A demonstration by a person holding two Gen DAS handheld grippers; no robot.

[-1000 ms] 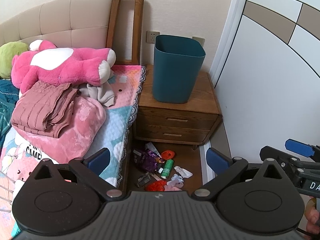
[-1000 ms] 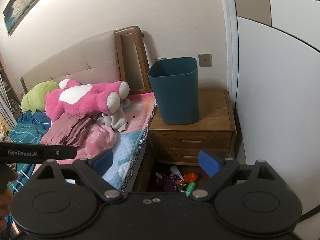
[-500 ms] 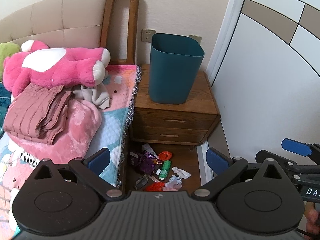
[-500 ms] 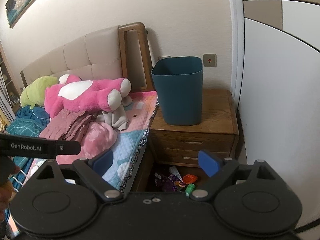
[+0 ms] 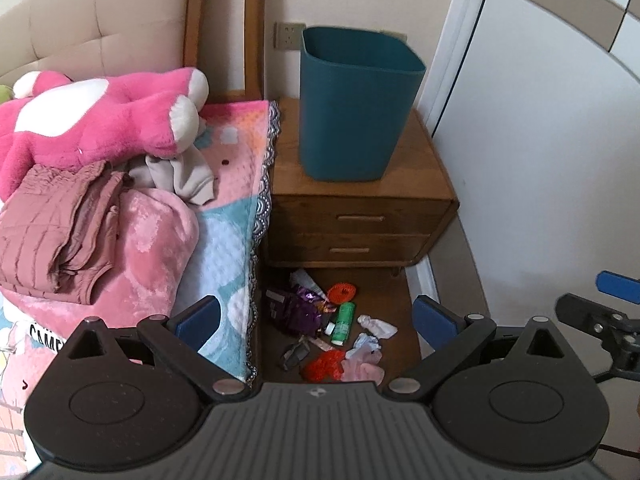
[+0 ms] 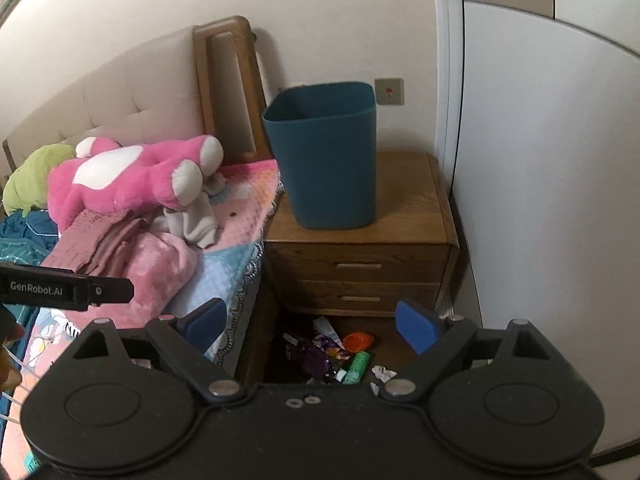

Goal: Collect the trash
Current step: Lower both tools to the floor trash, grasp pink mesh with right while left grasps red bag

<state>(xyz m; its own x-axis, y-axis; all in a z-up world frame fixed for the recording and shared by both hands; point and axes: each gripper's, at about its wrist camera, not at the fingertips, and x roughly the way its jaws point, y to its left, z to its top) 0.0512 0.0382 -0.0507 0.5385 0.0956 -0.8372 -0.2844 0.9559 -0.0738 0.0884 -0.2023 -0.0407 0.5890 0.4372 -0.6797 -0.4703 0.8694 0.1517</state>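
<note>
We hold the left gripper (image 5: 316,318) and right gripper (image 6: 310,326) spread wide and empty above the trash pile (image 5: 328,328) at lower centre, likely lining up a first pick for the teal bin (image 5: 356,104) on the nightstand (image 5: 420,176).

Teal bin (image 5: 352,108), pink plush toy (image 5: 100,120), green bottle (image 5: 343,318), brown nightstand (image 5: 360,216).

"GenRobot.AI" in white on the black bar of the left hand-held gripper (image 6: 64,289), right wrist view. Bed blanket (image 5: 44,340): partial black letters "CAME", rest hidden.
</note>
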